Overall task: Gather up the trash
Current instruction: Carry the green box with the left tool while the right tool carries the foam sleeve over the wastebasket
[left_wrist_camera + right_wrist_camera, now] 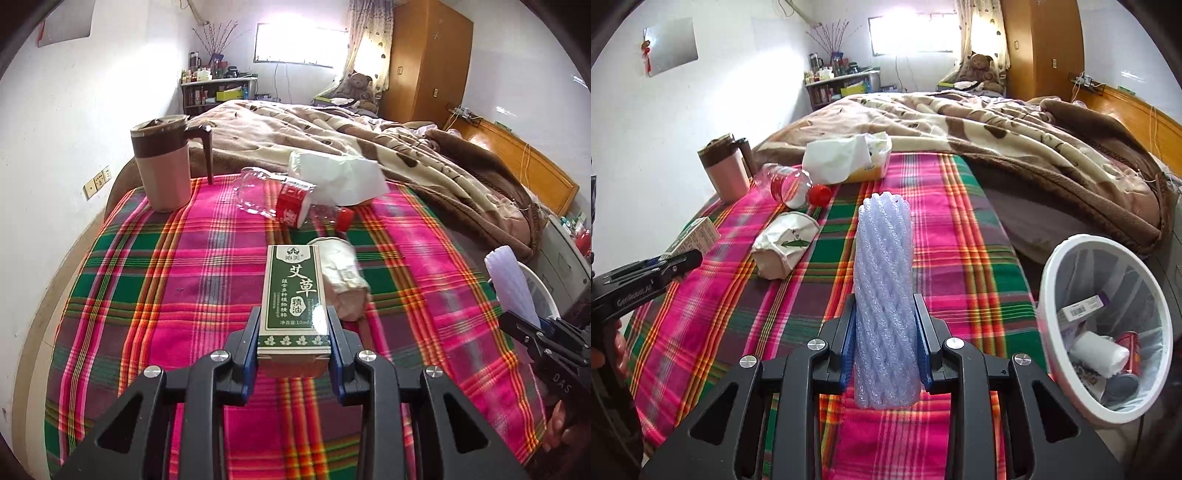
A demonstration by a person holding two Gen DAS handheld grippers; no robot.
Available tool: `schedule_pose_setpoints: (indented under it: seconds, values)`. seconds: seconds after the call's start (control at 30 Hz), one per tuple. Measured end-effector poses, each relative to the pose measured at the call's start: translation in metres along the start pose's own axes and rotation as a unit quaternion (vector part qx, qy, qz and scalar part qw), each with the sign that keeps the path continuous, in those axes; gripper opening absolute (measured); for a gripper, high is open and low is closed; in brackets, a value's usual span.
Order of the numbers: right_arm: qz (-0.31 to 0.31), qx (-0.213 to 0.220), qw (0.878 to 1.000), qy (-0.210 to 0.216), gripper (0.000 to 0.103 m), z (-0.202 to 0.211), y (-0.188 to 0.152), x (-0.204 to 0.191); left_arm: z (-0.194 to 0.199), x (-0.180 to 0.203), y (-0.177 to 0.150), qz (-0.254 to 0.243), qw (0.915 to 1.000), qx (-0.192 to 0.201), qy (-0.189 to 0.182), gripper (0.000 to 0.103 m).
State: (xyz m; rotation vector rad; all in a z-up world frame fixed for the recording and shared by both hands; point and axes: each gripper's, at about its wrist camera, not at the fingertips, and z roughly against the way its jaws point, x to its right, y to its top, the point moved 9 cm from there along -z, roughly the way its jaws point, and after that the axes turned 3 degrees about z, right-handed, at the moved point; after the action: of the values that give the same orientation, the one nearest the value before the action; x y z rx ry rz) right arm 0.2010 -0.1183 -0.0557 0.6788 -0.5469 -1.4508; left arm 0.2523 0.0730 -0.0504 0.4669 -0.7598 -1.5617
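Surface: plaid bedspread [960, 258] on bed, bedroom.
Right tongs [885, 345]: clamped on foam sleeve [884, 295], long axis pointing away.
Left tongs [293, 332]: clamped on green box [293, 291].
Bin [1049, 295]: beside bed, right of right tongs; right hand nearer.
Left on bed: crumpled cup [786, 247], bottle [790, 186].

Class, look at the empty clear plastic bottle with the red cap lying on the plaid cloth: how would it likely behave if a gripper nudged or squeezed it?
The bottle lies on its side and looks round, so a nudge would probably roll it. It appears empty, so likely very light. Its thin clear walls would probably dent under a firm squeeze.
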Motion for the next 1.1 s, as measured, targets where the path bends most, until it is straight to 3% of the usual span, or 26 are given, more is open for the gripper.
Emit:
schedule_pose_setpoints:
  seconds: [0.53,1.1]
  values:
    - [-0.023,0.036,0.999,-0.014,0.028,0.036,0.000,0.040,0.043,0.083,-0.002,-0.033,0.9976,0.039,-0.046,0.033]
    - [-0.057,0.054,0.996,-0.049,0.028,0.065,-0.010,0.112,0.048,0.180,-0.006,-0.077,0.9909,0.047,-0.099,0.033]
